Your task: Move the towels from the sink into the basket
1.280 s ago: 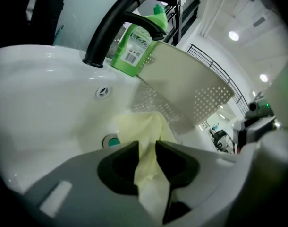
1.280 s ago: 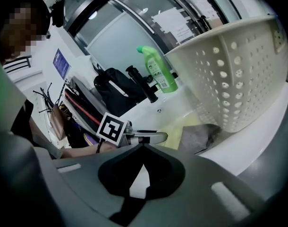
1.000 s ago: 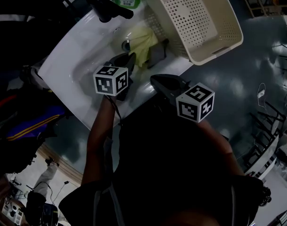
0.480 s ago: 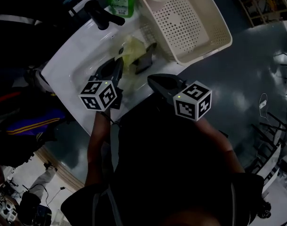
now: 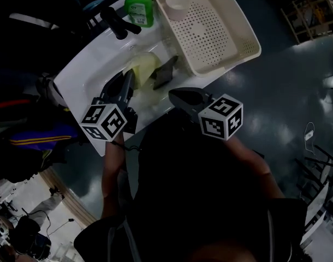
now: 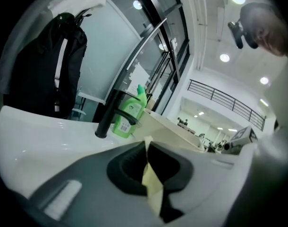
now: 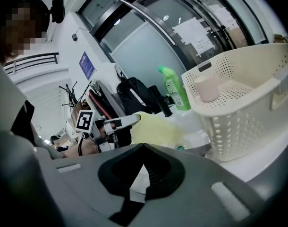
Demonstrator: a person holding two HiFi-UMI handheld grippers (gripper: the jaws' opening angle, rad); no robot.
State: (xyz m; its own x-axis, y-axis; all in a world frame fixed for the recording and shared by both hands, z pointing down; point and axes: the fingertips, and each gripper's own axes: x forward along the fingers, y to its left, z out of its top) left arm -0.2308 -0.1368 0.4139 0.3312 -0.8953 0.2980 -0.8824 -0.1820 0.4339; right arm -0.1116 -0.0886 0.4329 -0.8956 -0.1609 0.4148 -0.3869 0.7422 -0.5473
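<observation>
Setting: a glazed hall with a dark glossy floor (image 5: pixel 275 108); a white counter (image 7: pixel 271 164) carries the sink (image 5: pixel 84 72).
Left gripper (image 5: pixel 128 79): over the sink's near side, clenched on the yellow towel (image 5: pixel 144 69), which hangs above the sink bowl and has not reached the basket.
Right gripper (image 5: pixel 176 94): at the sink's near right edge, clenched on what appears to be a pale grey towel (image 5: pixel 165 72); only a thin strip shows between its jaws.
Risk, slip: each towel looks pinched by a narrow fold, so a quick swing could pull it free and drop it back into the sink or onto the floor.
Risk, collision: the two grippers sit close together to the right of the sink bowl, so carrying both towels at once could cross their paths or tangle the cloths.
Risk, snag: a hanging tail carried too low could catch the basket (image 5: pixel 227 63) rim just right of the sink and drape outside it.
Risk, knock: the cup (image 5: pixel 177 5) standing in the basket's far end could tip if a towel or gripper lands on it.
Risk, sweep: a wide arc behind the sink could strike the faucet (image 5: pixel 118 25) or the green bottle (image 5: pixel 140 7).
Count, grippers: two.
Count, towels: two in view, one yellow and one grey; none other seen in the sink.
Count, sink and faucet: one each.
Count, bottle: one.
Count, basket and cup: one each.
</observation>
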